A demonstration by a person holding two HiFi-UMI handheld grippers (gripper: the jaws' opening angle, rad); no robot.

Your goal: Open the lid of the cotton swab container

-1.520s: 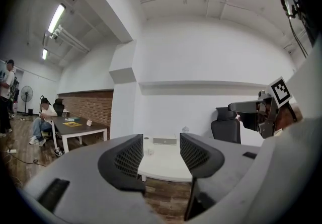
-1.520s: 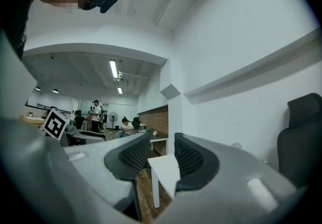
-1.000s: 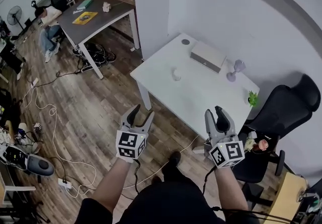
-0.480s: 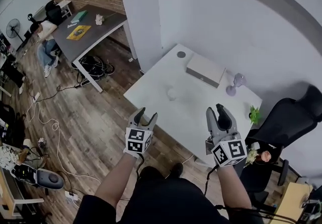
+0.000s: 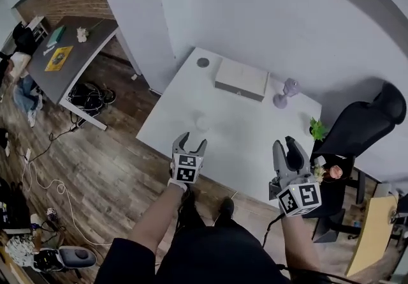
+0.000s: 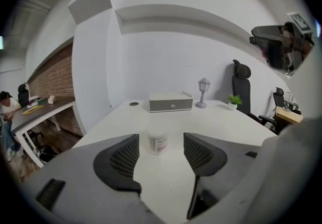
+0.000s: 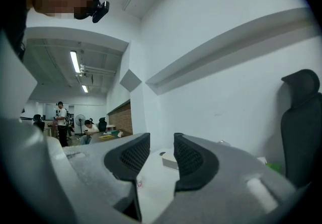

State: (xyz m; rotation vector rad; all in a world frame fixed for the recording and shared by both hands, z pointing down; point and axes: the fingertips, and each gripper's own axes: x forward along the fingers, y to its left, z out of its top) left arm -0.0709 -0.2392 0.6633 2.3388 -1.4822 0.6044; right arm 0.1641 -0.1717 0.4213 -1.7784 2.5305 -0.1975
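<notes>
Fingers (image 6: 123, 157) of the left gripper (image 5: 190, 143) have just spread wide, with nothing between them. The cotton swab container (image 6: 158, 142) stands upright straight ahead, farther from the half-open, empty right gripper (image 5: 285, 143).

The head view looks steeply down from high above the table (image 5: 242, 129) and takes in its whole top. The left gripper view sits low at the near edge and faces across the top to the wall, with the container (image 6: 158, 142) straight ahead. The right gripper view looks level over the top. All three share the table and the box (image 5: 241, 78).
</notes>
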